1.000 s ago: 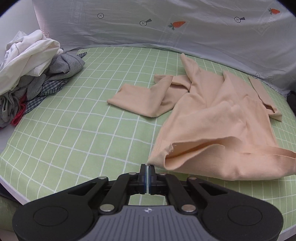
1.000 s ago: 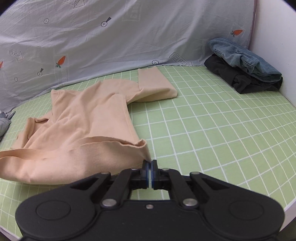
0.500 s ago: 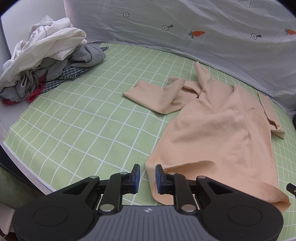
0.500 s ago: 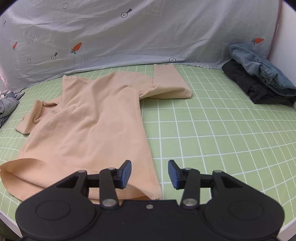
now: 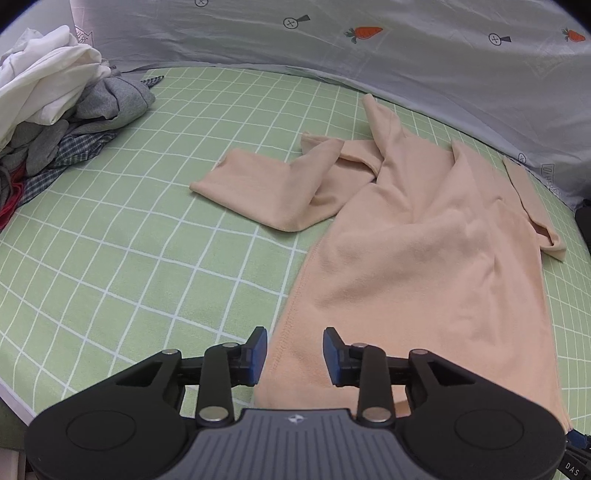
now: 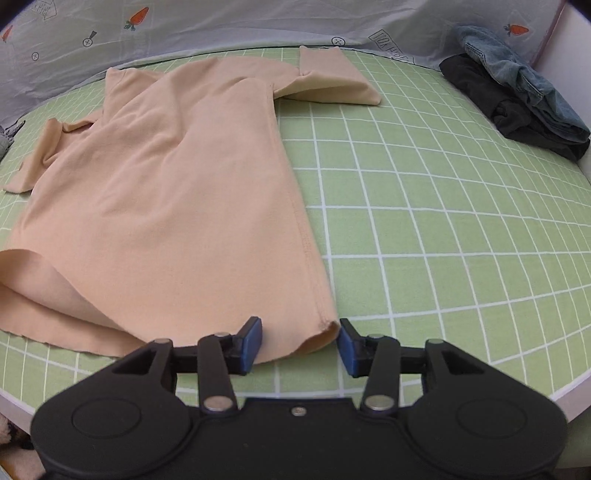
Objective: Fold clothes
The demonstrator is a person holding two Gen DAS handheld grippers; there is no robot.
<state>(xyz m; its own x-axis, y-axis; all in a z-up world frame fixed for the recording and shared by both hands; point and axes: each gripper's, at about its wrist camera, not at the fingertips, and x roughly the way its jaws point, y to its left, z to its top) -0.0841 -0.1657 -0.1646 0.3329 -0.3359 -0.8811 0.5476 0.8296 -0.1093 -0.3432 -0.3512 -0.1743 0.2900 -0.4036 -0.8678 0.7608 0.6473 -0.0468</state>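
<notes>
Both grippers have let go the peach shirt [image 5: 424, 266], now flat on green checked bed | left gripper [image 5: 294, 350], right gripper [image 6: 300, 341] fingers opening, released | risk: crumpled far-left sleeve [image 5: 266, 192] spoils fold.

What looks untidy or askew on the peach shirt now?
The peach shirt is not flat: its left sleeve lies bent across the green sheet, and the hem gapes open at one corner.

Mirrored block lettering, not legible as words, is printed on the grey carrot-patterned backdrop sheet [image 6: 221, 33] at upper right of the right wrist view, while "DAS" marks a black part [image 5: 574, 469] at lower right of the left wrist view.
</notes>
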